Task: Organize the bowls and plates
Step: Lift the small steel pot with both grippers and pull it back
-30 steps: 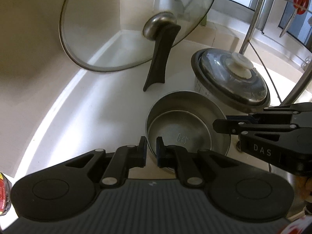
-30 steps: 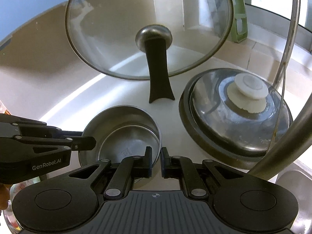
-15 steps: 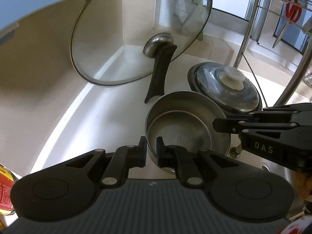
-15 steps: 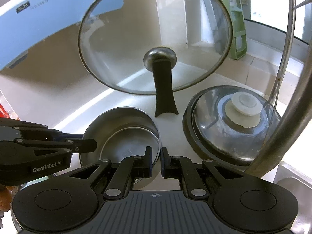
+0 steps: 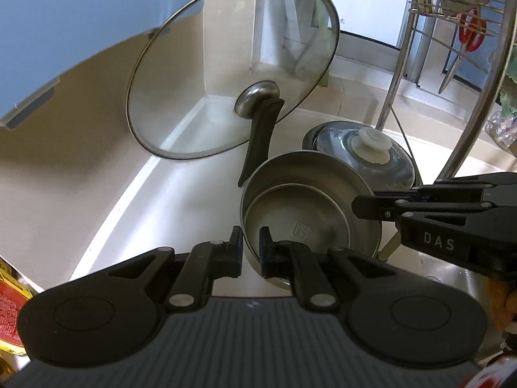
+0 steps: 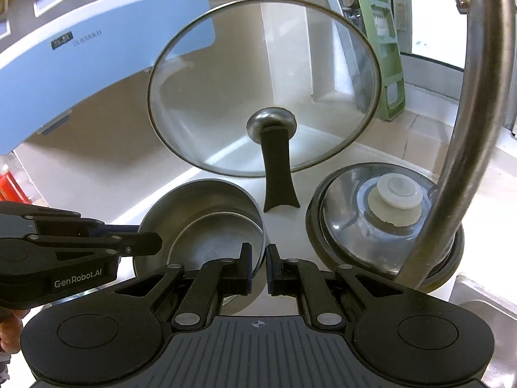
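Bowl [image 5: 310, 213] rim hidden by left tongs [image 5: 251, 245], right tongs [image 6: 258, 266]

Both hands have lifted the stacked steel bowls [image 5: 310, 213] off the counter [image 5: 181, 200]. A second ago the bowls sat low ahead of the left gripper [image 5: 251, 247], clear of the lidded pot [image 5: 365, 152] beyond; now their far rim overlaps the pot's near edge. The glass lid [image 5: 232, 64] ahead has dropped lower in both wrist views, and more of the blue panel [image 6: 97, 48] and the wall above it shows. In the right wrist view the pot [image 6: 384, 220] has slid from just past the right gripper [image 6: 258, 270] to farther off. The gap beneath the bowls probably has widened, though it is hard to judge.
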Tool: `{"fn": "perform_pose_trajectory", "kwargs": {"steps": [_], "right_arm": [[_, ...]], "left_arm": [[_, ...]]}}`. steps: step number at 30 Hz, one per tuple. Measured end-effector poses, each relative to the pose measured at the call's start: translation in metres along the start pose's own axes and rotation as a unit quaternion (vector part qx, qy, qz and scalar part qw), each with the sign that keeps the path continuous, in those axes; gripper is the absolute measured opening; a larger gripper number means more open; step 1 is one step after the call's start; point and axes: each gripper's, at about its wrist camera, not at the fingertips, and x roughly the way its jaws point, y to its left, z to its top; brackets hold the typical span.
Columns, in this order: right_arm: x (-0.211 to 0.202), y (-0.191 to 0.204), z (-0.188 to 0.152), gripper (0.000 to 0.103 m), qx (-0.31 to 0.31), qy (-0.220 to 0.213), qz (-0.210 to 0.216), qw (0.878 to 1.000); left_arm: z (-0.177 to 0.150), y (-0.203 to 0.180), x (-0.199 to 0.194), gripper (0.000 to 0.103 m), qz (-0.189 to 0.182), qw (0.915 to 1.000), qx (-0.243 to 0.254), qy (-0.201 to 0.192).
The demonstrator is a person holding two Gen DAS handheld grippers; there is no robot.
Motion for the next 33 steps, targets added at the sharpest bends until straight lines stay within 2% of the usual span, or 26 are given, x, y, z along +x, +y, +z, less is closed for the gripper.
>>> {"fn": "perform_pose_trajectory", "kwargs": {"steps": [18, 33], "right_arm": [[-0.04, 0.005, -0.007, 0.009, 0.006, -0.015, 0.009, 1.0], [-0.068, 0.013, -0.03, 0.009, 0.011, -0.002, 0.02, 1.0]], "left_arm": [[-0.011, -0.01, -0.041, 0.009, -0.006, 0.9995, 0.008, -0.029], [-0.041, -0.022, -0.068, 0.009, -0.01, 0.9996, 0.0, -0.025]]}}
